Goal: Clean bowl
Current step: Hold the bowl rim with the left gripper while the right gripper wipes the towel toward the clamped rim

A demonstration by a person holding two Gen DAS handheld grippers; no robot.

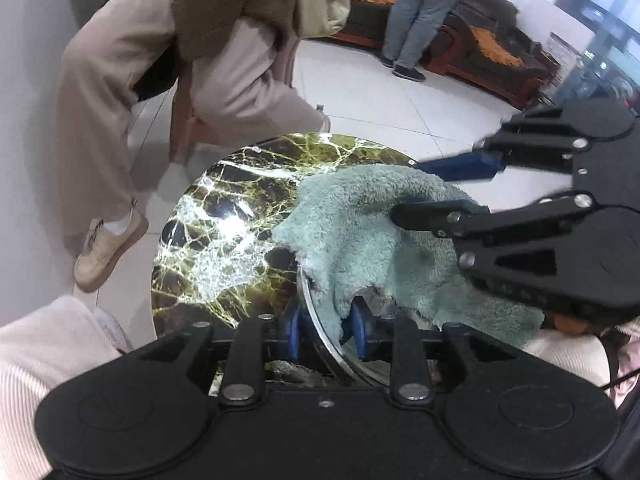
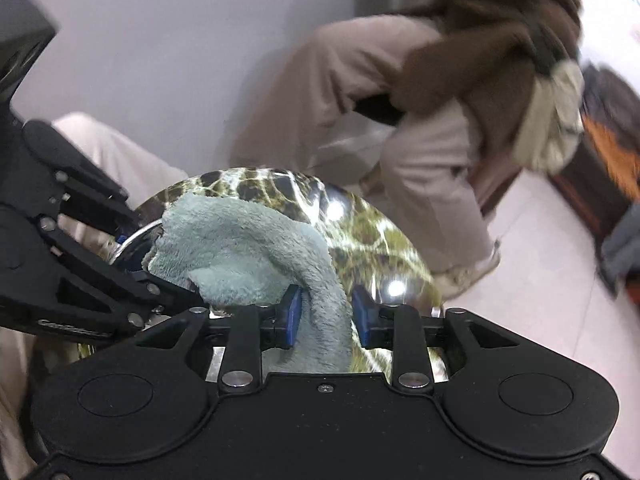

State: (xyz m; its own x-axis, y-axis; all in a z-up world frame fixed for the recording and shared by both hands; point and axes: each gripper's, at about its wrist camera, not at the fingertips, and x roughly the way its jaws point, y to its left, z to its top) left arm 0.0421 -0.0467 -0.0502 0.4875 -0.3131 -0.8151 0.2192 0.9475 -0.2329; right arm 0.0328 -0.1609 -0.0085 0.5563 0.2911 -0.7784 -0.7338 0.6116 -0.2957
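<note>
Steel bowl pinned at its rim while the cloth sits loose in the other fingers

Steel is what the left gripper [image 1: 326,330] bites on: one blue pad sits outside the wall of the metal bowl [image 1: 308,304] and the other inside, so the rim runs straight between its fingers. That grip probably serves to keep the bowl from sliding or spinning on the glossy marble tabletop [image 1: 224,216] during wiping. Most of the bowl is hidden, because the pale green terry cloth [image 1: 360,232] is heaped over and into it, just beyond the left fingers.

From the right wrist view, a fold of that cloth runs down between the fingers of the right gripper [image 2: 326,314]. The pads stand spread: the left pad looks to touch the pile, the right pad shows a gap, so the cloth seems loosely framed rather than pinched. Judging by this, the right fingers must close on it before wiping goes on.
</note>
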